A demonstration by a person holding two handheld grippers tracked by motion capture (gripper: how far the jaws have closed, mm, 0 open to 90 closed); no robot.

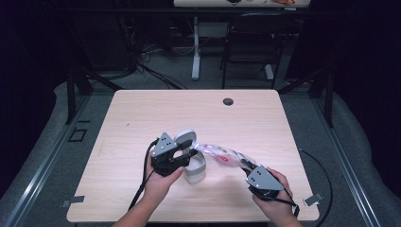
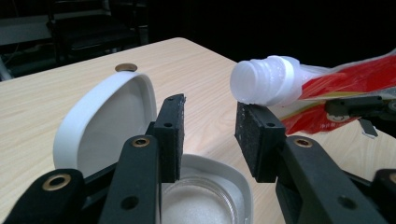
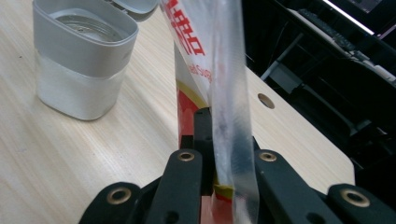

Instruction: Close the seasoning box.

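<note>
White container w/ white lid, red-and-clear pouch, pale woodgrain table.

Near the counter's front edge, the left hand-held gripper hovered over an open white container. The right hand-held gripper pinched a red-and-clear pouch slanting toward the container.

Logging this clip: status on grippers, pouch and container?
Right gripper clamped on red refill pouch. Left gripper open, jaws under pouch's white spout. White flip-lid container open below. Nothing blocking.

Wood table w/ round grommet; dark chair & cables behind.
</note>
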